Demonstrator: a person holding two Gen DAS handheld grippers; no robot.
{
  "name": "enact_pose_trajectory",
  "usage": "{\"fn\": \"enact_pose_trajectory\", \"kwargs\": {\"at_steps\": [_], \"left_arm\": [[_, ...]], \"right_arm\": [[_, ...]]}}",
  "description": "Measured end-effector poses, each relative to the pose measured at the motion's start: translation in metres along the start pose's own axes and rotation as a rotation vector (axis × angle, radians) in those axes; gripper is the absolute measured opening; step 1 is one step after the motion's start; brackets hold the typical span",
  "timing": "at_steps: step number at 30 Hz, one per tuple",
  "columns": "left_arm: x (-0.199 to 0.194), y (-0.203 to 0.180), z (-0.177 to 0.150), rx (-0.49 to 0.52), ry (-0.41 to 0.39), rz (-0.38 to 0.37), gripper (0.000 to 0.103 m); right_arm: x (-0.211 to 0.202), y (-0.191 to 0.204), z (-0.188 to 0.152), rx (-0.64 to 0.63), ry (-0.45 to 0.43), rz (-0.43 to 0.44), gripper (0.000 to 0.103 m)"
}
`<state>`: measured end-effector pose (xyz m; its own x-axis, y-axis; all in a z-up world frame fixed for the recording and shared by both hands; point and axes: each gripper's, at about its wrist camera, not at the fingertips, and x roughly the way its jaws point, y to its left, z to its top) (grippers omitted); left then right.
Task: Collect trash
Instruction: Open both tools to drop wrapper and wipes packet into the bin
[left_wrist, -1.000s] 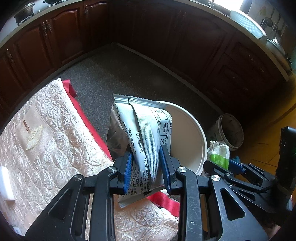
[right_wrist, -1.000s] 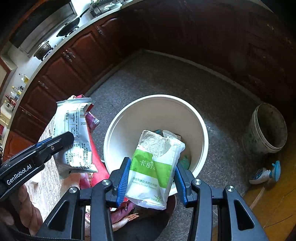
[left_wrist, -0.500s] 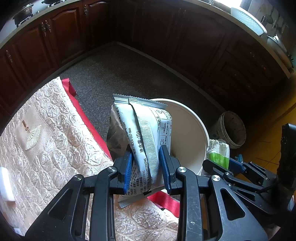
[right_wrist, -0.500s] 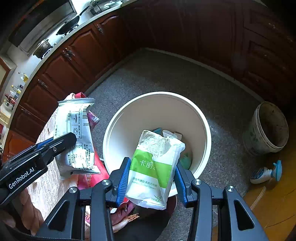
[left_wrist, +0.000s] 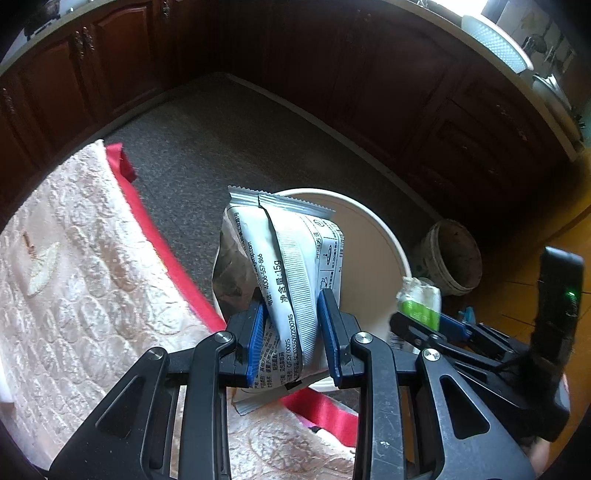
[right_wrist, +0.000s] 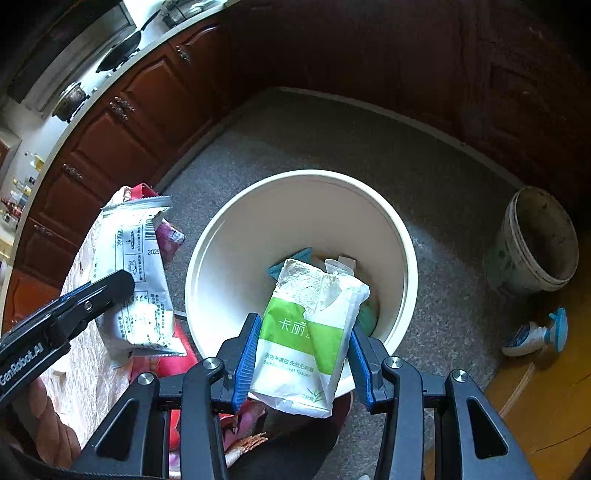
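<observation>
My left gripper (left_wrist: 291, 328) is shut on a silver-grey snack wrapper (left_wrist: 284, 266) and holds it upright over the near rim of a cream trash bin (left_wrist: 373, 236). My right gripper (right_wrist: 301, 347) is shut on a green and white tissue pack (right_wrist: 306, 332), held above the near side of the same bin (right_wrist: 236, 254). Some trash lies in the bin's bottom (right_wrist: 295, 258). The left gripper with its wrapper (right_wrist: 136, 273) shows at the left of the right wrist view. The right gripper with the pack (left_wrist: 421, 306) shows at the right of the left wrist view.
A table with a cream quilted cover and red edge (left_wrist: 74, 280) is at the left. A dirty old bucket (right_wrist: 535, 243) and a spray bottle (right_wrist: 535, 332) are on the grey floor to the right. Dark wooden cabinets (right_wrist: 147, 110) ring the floor.
Both grippers have moved slightly forward and over the bin, each still holding its item. The bin sits a little lower and nearer in both views.
</observation>
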<state>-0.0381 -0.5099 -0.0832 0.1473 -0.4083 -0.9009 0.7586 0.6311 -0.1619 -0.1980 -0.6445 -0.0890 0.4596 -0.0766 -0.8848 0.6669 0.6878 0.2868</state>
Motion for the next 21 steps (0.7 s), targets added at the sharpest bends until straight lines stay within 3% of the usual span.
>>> {"fn": "enact_pose_trajectory", "kwargs": {"at_steps": [7, 10, 21], "left_arm": [[0.007, 0.004, 0.001, -0.018, 0.009, -0.019, 0.031], [0.009, 0.006, 0.001, -0.022, 0.015, -0.020, 0.041], [0.004, 0.011, -0.003, -0.025, 0.015, 0.000, 0.044]], "right_arm": [[0.010, -0.009, 0.004, 0.034, 0.003, -0.012, 0.052], [0.013, -0.011, 0.003, 0.037, 0.009, -0.020, 0.052], [0.011, -0.011, -0.005, 0.044, 0.028, -0.033, 0.053]]}}
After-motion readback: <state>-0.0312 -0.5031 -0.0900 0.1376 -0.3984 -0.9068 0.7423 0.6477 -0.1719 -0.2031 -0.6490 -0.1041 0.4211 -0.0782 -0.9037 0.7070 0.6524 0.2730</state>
